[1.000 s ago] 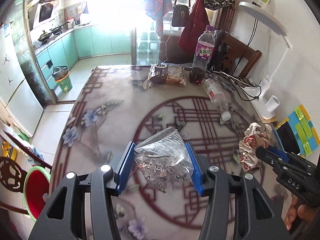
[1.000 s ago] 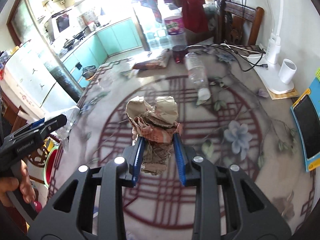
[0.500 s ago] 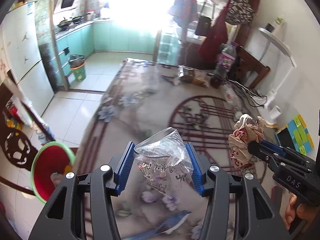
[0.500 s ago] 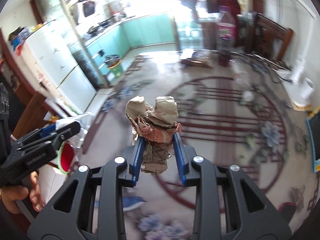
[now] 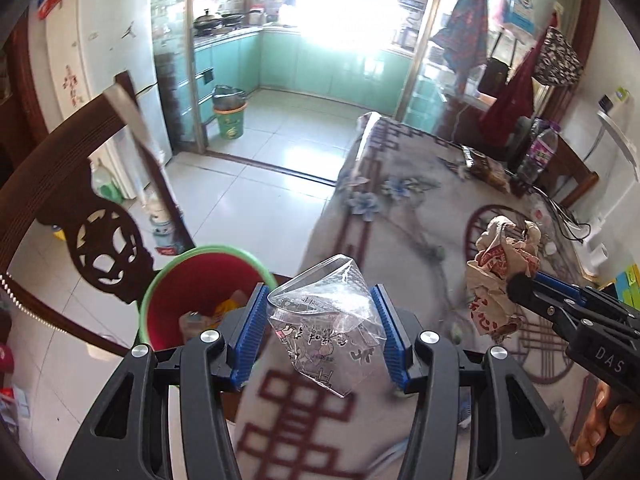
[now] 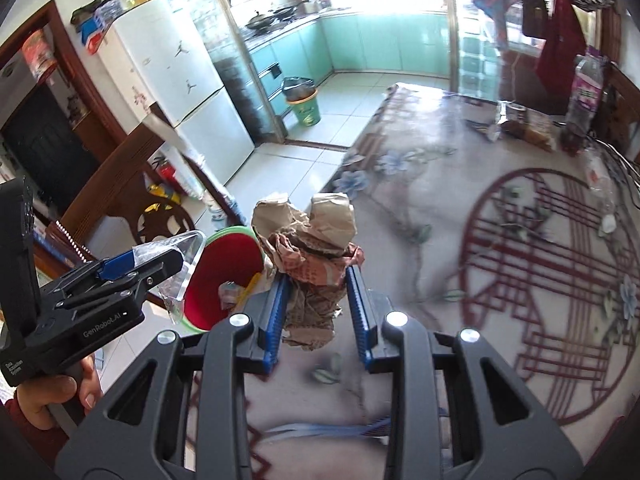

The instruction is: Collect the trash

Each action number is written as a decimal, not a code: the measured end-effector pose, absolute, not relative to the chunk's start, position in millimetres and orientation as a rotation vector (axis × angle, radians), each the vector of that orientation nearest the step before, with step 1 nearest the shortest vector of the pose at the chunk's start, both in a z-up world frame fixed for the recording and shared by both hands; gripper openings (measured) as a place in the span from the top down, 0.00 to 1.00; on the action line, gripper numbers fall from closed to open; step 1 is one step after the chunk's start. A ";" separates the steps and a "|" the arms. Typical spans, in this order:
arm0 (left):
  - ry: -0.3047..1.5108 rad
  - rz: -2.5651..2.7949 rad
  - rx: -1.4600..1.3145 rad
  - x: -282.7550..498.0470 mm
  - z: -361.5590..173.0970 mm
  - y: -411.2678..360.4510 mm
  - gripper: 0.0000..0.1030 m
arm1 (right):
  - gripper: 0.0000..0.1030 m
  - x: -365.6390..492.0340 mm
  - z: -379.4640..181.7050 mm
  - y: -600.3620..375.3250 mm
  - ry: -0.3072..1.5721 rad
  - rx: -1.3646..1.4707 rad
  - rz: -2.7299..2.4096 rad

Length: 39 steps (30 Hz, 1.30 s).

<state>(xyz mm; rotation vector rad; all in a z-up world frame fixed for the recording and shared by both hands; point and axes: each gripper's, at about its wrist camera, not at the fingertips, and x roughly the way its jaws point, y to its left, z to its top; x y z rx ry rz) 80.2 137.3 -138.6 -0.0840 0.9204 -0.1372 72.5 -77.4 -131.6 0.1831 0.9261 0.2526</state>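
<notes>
2 claws are seen, each closed on 1 piece of trash. The left claw (image 5: 320, 334) is clamped on 1 clear plastic bag (image 5: 326, 332) with printed marks, pinched between its 2 blue pads and held in the air over the near edge of the table (image 5: 404, 216). The right claw (image 6: 318, 312) is clamped on 1 crumpled paper wrapper (image 6: 310, 256), brown and red, also held off the table. 1 red bin with a green rim (image 5: 200, 276) is seen on the floor just beside the table edge, below and left of the plastic bag, with some trash already lying inside. At the far end of the table, 1 upright bottle (image 5: 538, 156) with a purple label and 1 snack packet (image 5: 480, 164) are seen.
</notes>
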 end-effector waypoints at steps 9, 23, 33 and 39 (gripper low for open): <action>0.967 -0.012 -0.128 95.0 -170.4 217.9 0.52 | 0.72 104.6 -161.3 14.6 1.010 0.160 0.382; 1.018 0.085 -0.128 133.6 -207.2 282.7 0.52 | 0.71 141.8 -183.9 88.5 1.076 0.129 0.437; 1.045 0.074 -0.135 146.7 -217.8 287.9 0.52 | 0.64 149.3 -193.7 99.7 1.107 0.123 0.428; 1.056 0.071 -0.132 150.1 -220.9 283.3 0.52 | 0.63 152.6 -195.6 96.7 1.109 0.128 0.424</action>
